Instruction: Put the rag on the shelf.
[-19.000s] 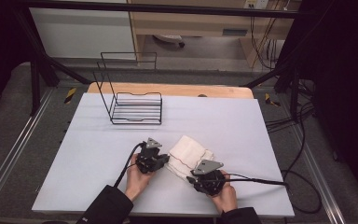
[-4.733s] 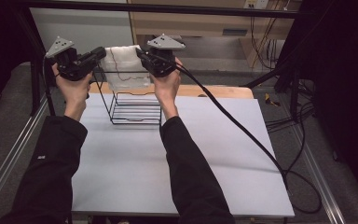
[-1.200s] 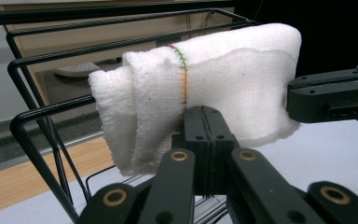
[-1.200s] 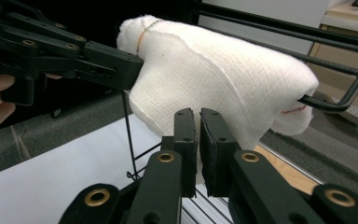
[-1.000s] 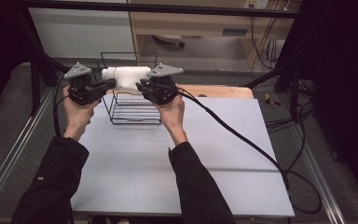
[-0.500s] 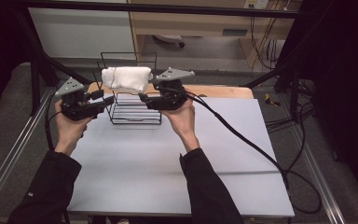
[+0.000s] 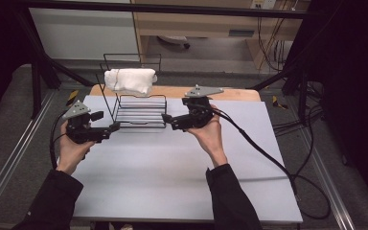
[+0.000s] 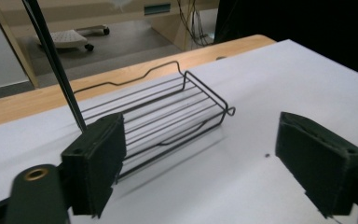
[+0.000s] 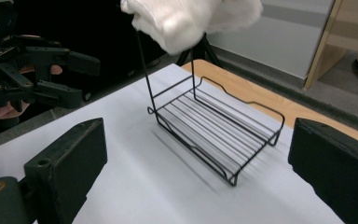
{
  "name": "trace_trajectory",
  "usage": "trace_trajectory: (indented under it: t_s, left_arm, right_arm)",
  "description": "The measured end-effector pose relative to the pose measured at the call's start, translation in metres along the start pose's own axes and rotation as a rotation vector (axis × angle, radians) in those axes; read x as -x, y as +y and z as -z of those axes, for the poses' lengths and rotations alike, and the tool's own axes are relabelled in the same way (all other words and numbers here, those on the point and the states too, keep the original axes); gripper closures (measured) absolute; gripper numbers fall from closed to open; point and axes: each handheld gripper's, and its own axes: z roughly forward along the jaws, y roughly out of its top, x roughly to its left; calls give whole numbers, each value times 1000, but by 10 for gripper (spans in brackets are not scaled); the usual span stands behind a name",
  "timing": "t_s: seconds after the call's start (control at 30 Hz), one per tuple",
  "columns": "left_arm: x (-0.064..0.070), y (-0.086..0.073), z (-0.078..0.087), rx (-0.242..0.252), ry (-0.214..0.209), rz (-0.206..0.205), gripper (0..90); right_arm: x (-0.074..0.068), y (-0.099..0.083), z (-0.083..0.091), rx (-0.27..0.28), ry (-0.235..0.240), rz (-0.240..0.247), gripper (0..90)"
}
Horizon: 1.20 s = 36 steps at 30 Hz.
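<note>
From the high view, the folded white cloth towel (image 7: pixel 130 80) drapes over the top rail of the black wire rack (image 7: pixel 135 103), up beyond both tools; the left gripper (image 7: pixel 113 128) and right gripper (image 7: pixel 166 119) flank the rack, jaws spread, holding nothing.

The left gripper view has the rack's slatted base ahead between its spread jaws.

In the right gripper view the towel hangs above and ahead. The hanging step looks finished; next, probably just lower both tools to the white table (image 7: pixel 172 172).

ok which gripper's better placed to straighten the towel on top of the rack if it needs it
Probably the right gripper. It is held higher and nearer the white towel draped over the wire rack, and its own view faces the towel. The left gripper sits lower, by the rack's base. Both are open and empty.
</note>
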Motion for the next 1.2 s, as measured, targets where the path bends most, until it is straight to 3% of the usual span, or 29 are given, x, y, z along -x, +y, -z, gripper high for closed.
trace_trajectory:
  t_s: [0.3, 0.8, 1.2]
  left_arm:
    - [8, -23, -6, -37, -19, -26, 56]
    - [22, -62, -9, -101, -57, -60, 46]
    - [20, -87, 1, -127, -64, -57, 54]
  right_arm:
    - [22, -43, 32, -21, -15, -30, 11]
    - [47, -123, 77, -73, -29, -44, 2]
    - [59, -177, 107, -90, -57, -98, 2]
